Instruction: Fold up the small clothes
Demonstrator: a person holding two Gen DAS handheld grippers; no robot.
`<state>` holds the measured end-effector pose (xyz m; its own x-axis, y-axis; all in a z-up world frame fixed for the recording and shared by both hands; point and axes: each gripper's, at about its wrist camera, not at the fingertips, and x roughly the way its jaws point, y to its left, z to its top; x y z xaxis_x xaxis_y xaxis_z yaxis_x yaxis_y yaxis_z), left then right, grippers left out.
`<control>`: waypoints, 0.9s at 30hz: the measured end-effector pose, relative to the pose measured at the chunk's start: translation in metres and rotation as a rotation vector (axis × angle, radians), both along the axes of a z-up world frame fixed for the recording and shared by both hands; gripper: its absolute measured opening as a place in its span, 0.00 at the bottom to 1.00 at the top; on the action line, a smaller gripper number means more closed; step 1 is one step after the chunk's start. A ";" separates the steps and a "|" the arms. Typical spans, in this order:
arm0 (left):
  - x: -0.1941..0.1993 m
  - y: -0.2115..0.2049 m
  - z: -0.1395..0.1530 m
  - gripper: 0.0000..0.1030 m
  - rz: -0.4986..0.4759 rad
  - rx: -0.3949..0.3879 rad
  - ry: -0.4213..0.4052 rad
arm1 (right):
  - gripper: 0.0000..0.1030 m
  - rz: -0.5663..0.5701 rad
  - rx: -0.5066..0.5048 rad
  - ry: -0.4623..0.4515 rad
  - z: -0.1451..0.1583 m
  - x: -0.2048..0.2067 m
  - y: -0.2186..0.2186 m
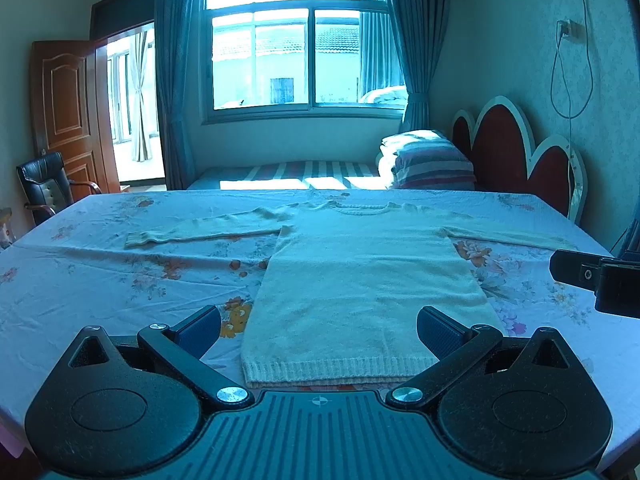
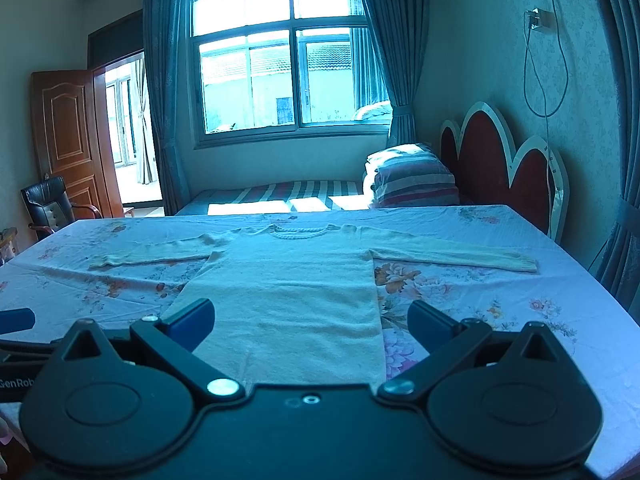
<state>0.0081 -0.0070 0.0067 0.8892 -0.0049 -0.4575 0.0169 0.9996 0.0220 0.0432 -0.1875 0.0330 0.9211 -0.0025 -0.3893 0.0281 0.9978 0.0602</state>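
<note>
A cream knitted sweater [image 1: 360,276] lies flat on the floral-clothed table, collar at the far side, ribbed hem near me, both sleeves spread sideways. It also shows in the right wrist view [image 2: 292,292]. My left gripper [image 1: 319,330] is open, hovering just above the hem, with nothing between its blue pads. My right gripper [image 2: 311,322] is open over the lower body of the sweater, empty. The right gripper's finger shows at the right edge of the left wrist view [image 1: 592,276]. The left gripper's blue fingertip [image 2: 16,319] shows at the left edge of the right wrist view.
The table [image 1: 100,280] carries a light floral cloth. Behind it stand a striped bed [image 1: 300,174] with folded striped bedding [image 1: 428,162] and a red scalloped headboard [image 1: 512,152]. A black chair [image 1: 44,184] and an open wooden door [image 1: 64,108] are at the left.
</note>
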 end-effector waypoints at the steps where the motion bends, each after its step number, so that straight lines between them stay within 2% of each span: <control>1: 0.000 0.000 0.000 1.00 0.000 -0.001 0.001 | 1.00 0.000 -0.001 0.001 0.000 0.000 0.001; 22: 0.002 0.000 -0.001 1.00 0.003 0.006 -0.002 | 1.00 -0.007 0.000 -0.007 -0.001 -0.001 0.001; 27: 0.014 0.014 -0.001 1.00 0.032 -0.014 0.018 | 1.00 -0.009 0.000 -0.012 0.001 0.001 -0.003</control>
<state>0.0226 0.0074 0.0060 0.8806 0.0163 -0.4736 -0.0144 0.9999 0.0078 0.0441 -0.1905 0.0338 0.9256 -0.0107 -0.3784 0.0364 0.9975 0.0609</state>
